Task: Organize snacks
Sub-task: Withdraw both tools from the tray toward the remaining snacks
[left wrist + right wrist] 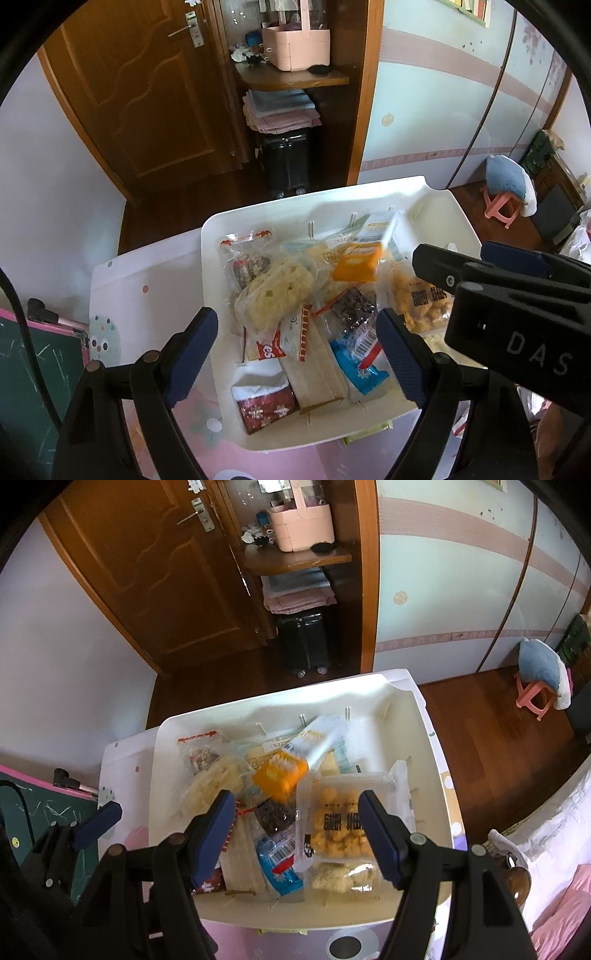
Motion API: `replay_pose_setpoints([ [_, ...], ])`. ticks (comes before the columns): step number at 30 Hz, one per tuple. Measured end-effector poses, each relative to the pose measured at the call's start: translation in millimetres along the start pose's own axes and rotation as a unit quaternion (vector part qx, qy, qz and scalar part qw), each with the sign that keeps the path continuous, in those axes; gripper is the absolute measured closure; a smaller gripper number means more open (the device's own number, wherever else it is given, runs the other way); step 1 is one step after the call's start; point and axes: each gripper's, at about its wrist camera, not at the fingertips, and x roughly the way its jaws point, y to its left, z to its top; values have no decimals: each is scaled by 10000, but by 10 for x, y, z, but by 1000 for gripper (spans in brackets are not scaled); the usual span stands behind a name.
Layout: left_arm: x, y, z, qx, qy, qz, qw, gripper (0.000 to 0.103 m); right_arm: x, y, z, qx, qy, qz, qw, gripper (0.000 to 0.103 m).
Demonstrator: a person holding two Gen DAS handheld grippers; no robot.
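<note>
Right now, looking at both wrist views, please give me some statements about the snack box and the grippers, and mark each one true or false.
1. The snacks lie in a white box. True.
2. The left gripper is shut on the red packet. False: its jaws are open and hold nothing.
3. An orange packet lies on top of the pile. True.
4. The right gripper holds the blue packet. False: its jaws are open above the snacks.
5. The wooden door behind the box stands wide open. False: it looks closed.
</note>
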Motion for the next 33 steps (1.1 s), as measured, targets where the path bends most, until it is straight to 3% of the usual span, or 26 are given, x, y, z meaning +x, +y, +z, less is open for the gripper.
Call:
replay_pose_setpoints([
  [11, -488, -93, -275, -150, -196, 90, 9997, 16, -469, -89, -241, -64, -202, 54, 9998, 33],
  [33, -1402, -655, -1304, -270, -513, -5, 9983, 16, -1426, -540, -1273, -544, -658, 77, 9963, 33],
])
